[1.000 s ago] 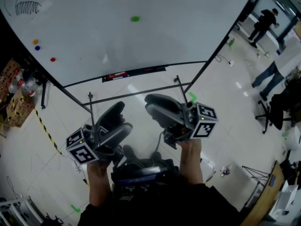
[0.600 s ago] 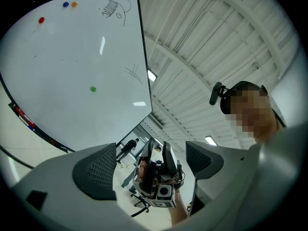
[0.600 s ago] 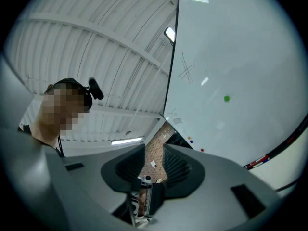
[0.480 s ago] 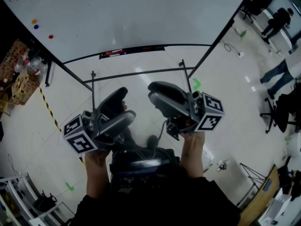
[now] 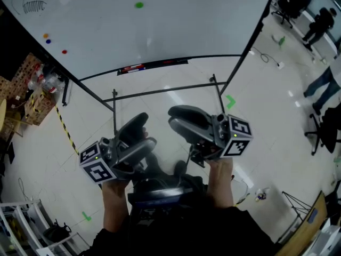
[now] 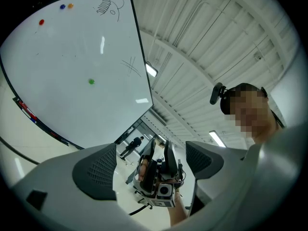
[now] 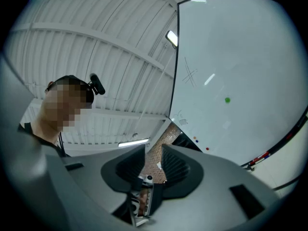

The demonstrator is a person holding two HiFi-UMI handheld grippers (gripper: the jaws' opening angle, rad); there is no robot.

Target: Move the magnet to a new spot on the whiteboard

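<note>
The green magnet [image 5: 139, 5] sticks near the middle of the whiteboard [image 5: 176, 31], high in the head view. It also shows as the green magnet [image 6: 91, 81] in the left gripper view and the green magnet [image 7: 227, 99] in the right gripper view. Both grippers are held low by the person's body, far from the board. My left gripper [image 5: 139, 124] stands wide open and empty, its pads [image 6: 96, 170] far apart. My right gripper [image 5: 178, 116] holds nothing; its pads [image 7: 178, 167] leave only a narrow gap.
Orange, blue and red small magnets [image 5: 64, 52] sit at the board's left, under a pen sketch [image 5: 34, 5]. A pen tray [image 5: 152, 65] runs along the bottom edge, with stand bars [image 5: 165, 89] below. People [image 5: 322, 20] and chairs stand at the right, boxes [image 5: 37, 100] at the left.
The head view has shifted, so the board sits a little lower in it than half a second ago. Both grippers stay low by the body with their jaws unchanged.
</note>
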